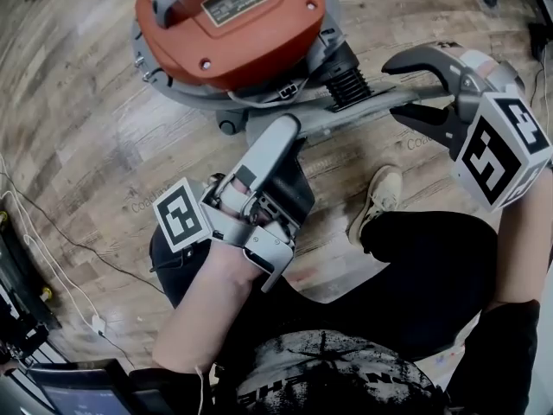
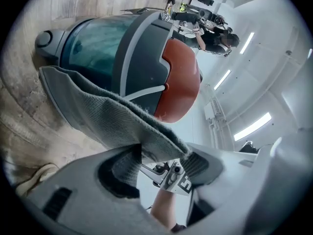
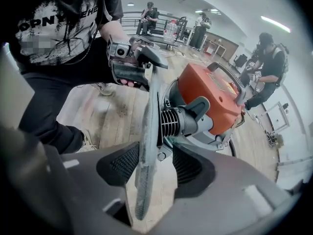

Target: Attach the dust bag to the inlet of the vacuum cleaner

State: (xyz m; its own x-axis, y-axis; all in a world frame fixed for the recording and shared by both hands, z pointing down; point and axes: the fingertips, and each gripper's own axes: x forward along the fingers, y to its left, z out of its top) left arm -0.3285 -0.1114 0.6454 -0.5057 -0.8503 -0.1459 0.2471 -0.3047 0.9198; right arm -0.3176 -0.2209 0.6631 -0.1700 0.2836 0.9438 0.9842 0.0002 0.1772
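The dust bag [image 3: 145, 146] ran edge-on between the parted jaws of the right gripper [image 3: 152, 164], its far edge between the wide-open jaws of the left gripper [image 2: 161, 164].

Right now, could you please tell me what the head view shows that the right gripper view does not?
Only the head view shows the marker cube on the right gripper and cables. Only the right gripper view shows bystanders and a ceiling light. Both show the orange vacuum cleaner, its ribbed inlet, the left gripper, and the dust bag between the right gripper's open jaws.
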